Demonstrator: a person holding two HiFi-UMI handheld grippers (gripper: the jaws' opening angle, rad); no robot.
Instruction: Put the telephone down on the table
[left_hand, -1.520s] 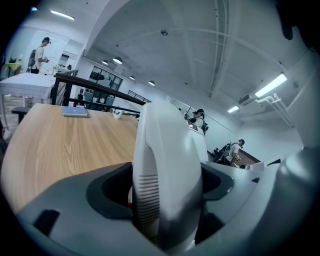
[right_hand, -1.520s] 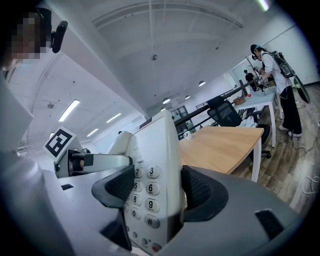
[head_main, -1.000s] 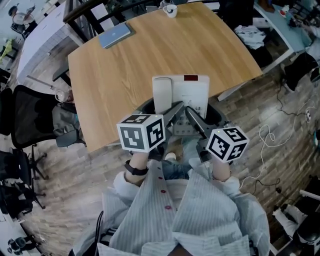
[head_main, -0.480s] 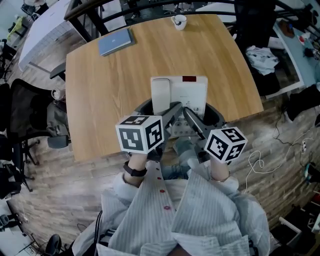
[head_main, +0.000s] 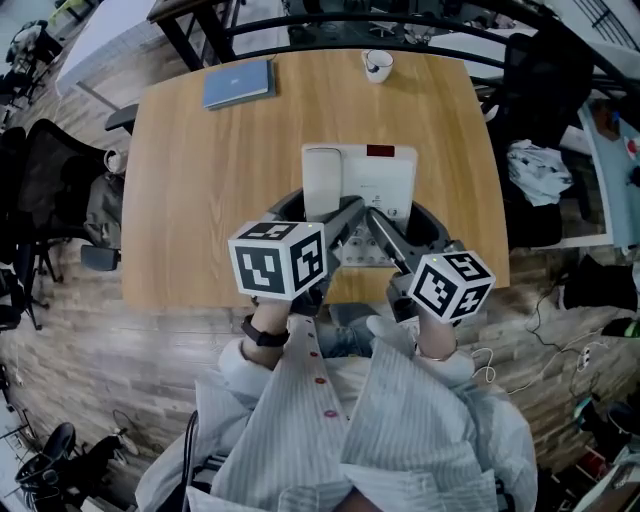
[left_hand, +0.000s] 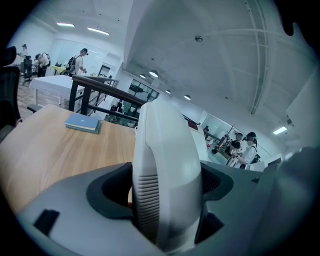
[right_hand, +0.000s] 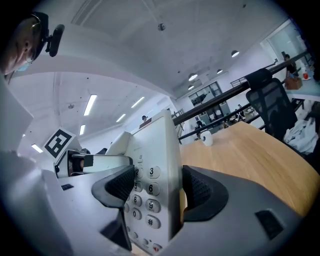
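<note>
A white desk telephone (head_main: 372, 182) with its handset (head_main: 322, 180) on the left side is held over the near part of the wooden table (head_main: 200, 190). My left gripper (head_main: 338, 217) is shut on the handset end (left_hand: 165, 165), its jaws pressing both sides. My right gripper (head_main: 385, 226) is shut on the keypad side (right_hand: 152, 180), one jaw on the keys and the other behind. Whether the telephone's base touches the table is hidden by the grippers.
A blue book (head_main: 238, 82) lies at the table's far left and a white cup (head_main: 378, 64) stands at its far edge. Black chairs (head_main: 55, 205) stand to the left, and a chair with clothes (head_main: 535, 160) is on the right. Black desk frames run behind the table.
The table has slid nearer and more squarely under the telephone, which now sits further in from the near edge. Both grippers keep their hold.
</note>
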